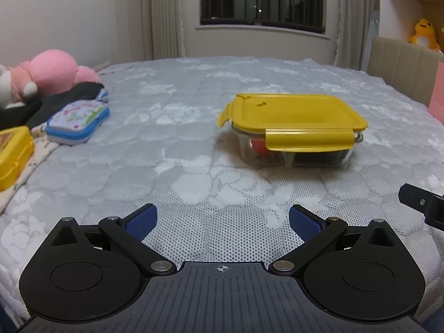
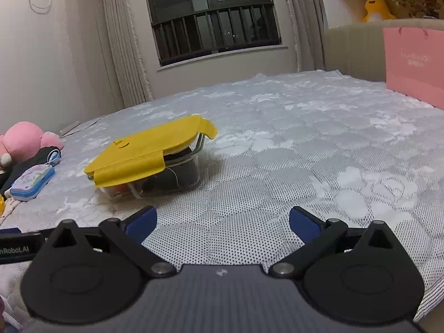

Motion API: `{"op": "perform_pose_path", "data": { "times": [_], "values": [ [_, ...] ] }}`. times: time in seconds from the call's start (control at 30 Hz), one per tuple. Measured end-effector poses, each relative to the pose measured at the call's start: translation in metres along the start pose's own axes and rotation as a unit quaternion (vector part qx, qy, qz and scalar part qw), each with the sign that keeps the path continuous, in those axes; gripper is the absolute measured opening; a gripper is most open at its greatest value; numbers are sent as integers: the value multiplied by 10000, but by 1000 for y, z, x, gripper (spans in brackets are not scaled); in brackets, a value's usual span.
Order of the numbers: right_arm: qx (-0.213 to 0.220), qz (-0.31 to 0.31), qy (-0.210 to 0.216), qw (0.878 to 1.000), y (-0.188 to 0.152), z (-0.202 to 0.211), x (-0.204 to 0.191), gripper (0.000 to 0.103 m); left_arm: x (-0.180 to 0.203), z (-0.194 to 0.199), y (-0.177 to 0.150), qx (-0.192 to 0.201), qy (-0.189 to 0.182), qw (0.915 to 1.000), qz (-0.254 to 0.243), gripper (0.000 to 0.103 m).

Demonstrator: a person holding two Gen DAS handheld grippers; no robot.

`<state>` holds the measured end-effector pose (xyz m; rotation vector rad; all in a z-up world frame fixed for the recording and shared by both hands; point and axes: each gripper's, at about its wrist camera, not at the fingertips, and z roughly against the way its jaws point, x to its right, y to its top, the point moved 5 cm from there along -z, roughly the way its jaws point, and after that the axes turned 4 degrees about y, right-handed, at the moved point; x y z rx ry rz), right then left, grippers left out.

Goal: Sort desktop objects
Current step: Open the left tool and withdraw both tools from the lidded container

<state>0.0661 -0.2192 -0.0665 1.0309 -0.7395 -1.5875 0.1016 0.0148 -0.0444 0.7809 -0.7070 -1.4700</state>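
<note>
Through the left wrist camera we see our left gripper (image 1: pixel 223 219) with its jaws spread wide and nothing between them, low over the grey patterned mattress (image 1: pixel 194 127). Ahead and a little right sits the glass container (image 1: pixel 297 154), its yellow lid (image 1: pixel 291 113) resting on top with the near and left flaps unclipped; something red and something dark show through the glass. At far left lie a blue-edged tin case (image 1: pixel 77 123), a yellow box (image 1: pixel 14 155) nearer to us, and a pink plush toy (image 1: pixel 52 72) on dark cloth behind them. The tip of the other gripper pokes in at the right edge.

Through the right wrist camera our right gripper (image 2: pixel 223 219) is likewise spread apart and empty above the mattress (image 2: pixel 305 152). The container (image 2: pixel 172 177) stands ahead to the left, its lid (image 2: pixel 149 147) tilted, raised at the far end. The tin case (image 2: pixel 32 183) and plush toy (image 2: pixel 25 138) lie further left; a pink paper bag (image 2: pixel 413 66) stands far right.
</note>
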Motion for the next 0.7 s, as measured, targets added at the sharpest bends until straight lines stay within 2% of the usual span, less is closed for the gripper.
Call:
{"op": "perform_pose_path", "data": {
  "times": [0.2, 0.33, 0.47, 0.6, 0.7],
  "values": [
    [67, 134, -38, 9999, 4, 2, -5, 102, -7, -2, -2, 3, 86, 9999, 56, 103],
    [97, 250, -91, 9996, 7, 3, -7, 102, -13, -1, -1, -13, -20, 9997, 236, 103],
    [109, 279, -123, 9995, 12, 3, -5, 102, -16, -1, -1, -18, 123, 9997, 208, 103],
    [99, 303, -146, 9994, 13, 2, -4, 102, -17, -2, 0, -26, 86, 9997, 209, 103],
    [83, 321, -142, 9994, 14, 1, -4, 102, -15, 2, -1, 264, 204, 9994, 84, 103]
  ]
}}
